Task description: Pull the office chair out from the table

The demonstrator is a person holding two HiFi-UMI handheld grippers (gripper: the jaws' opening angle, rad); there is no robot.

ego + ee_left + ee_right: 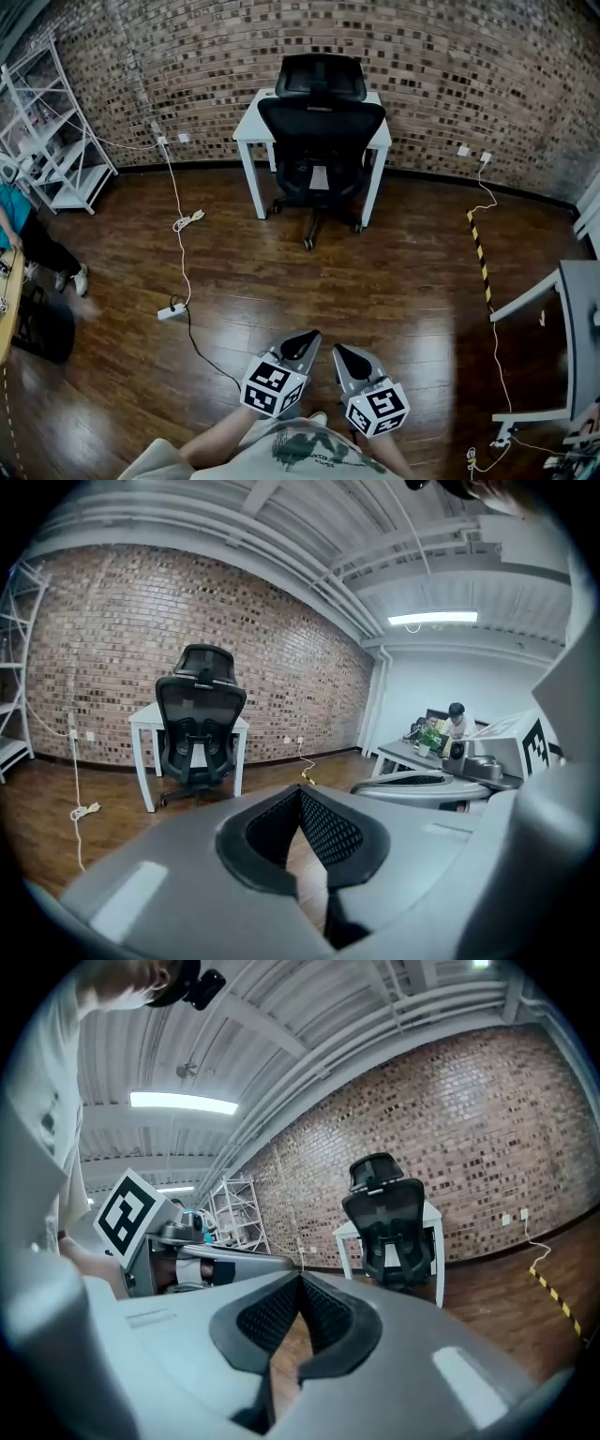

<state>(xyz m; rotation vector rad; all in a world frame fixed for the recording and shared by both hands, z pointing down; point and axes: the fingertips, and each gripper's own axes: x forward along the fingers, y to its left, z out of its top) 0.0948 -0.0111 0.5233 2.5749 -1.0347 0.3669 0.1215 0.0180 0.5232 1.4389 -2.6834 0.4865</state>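
A black mesh office chair [321, 131] with a headrest is pushed under a small white table [249, 124] against the brick wall, its back facing me. The chair [199, 726] also shows in the left gripper view and the chair [392, 1221] in the right gripper view, well ahead of both. My left gripper [309, 339] and right gripper [342, 352] hang side by side low in the head view, far short of the chair. Both are shut with nothing between the jaws.
A white cable and power strip [172, 311] lie on the wood floor at left. A yellow-black floor strip [479, 253] runs at right beside another white table [572, 319]. A metal shelf [56, 141] stands far left; a seated person [37, 246] is at the left edge.
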